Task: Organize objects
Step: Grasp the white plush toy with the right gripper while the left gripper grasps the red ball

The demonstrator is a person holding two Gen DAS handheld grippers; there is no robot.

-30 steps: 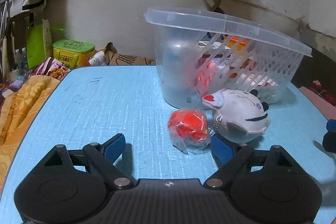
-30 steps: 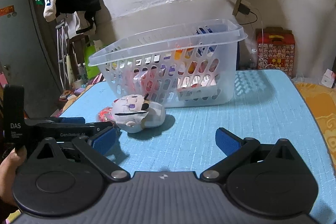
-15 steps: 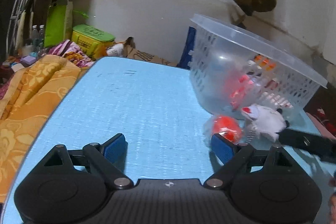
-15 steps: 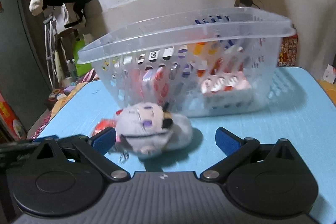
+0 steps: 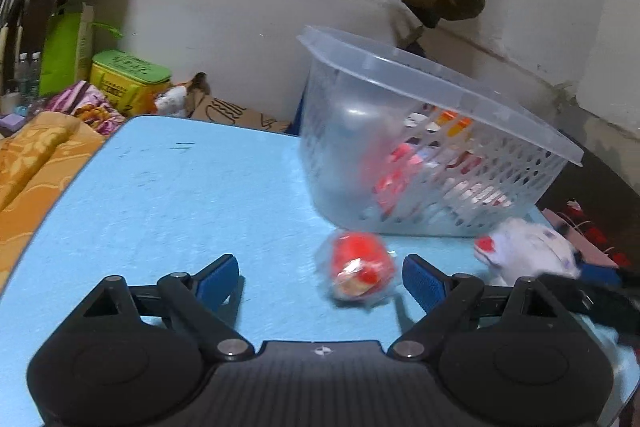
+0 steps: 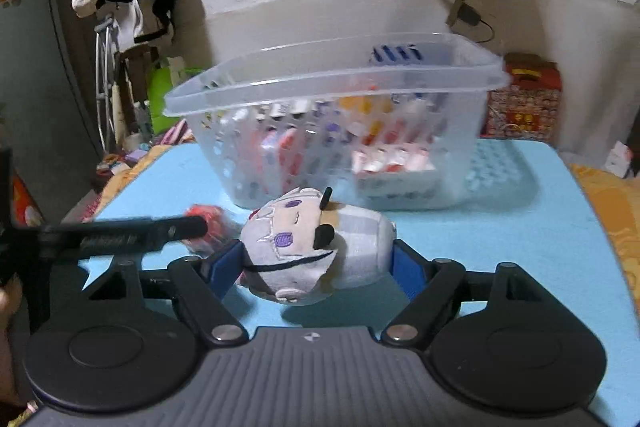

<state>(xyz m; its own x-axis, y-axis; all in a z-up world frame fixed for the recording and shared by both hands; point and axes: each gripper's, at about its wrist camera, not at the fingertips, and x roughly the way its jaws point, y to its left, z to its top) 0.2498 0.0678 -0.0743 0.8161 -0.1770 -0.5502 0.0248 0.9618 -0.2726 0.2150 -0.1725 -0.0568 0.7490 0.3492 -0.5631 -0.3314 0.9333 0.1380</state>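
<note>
Grey-white plush toy [image 6: 312,251] fills the right gripper [image 6: 316,267], pads pressing both sides; left gripper [image 5: 320,277] gapes empty beside a wrapped red ball [image 5: 360,273], plainer in its own view.

both grippers — left gripper [image 5: 320,277], right gripper [image 6: 318,265] — have black linkage arms, silver pivot screws, blue pads, ribbed grey bodies.

Stained white wall [image 5: 248,15], blue table [image 5: 168,195], perhaps orange bedding [image 5: 28,163].
</note>
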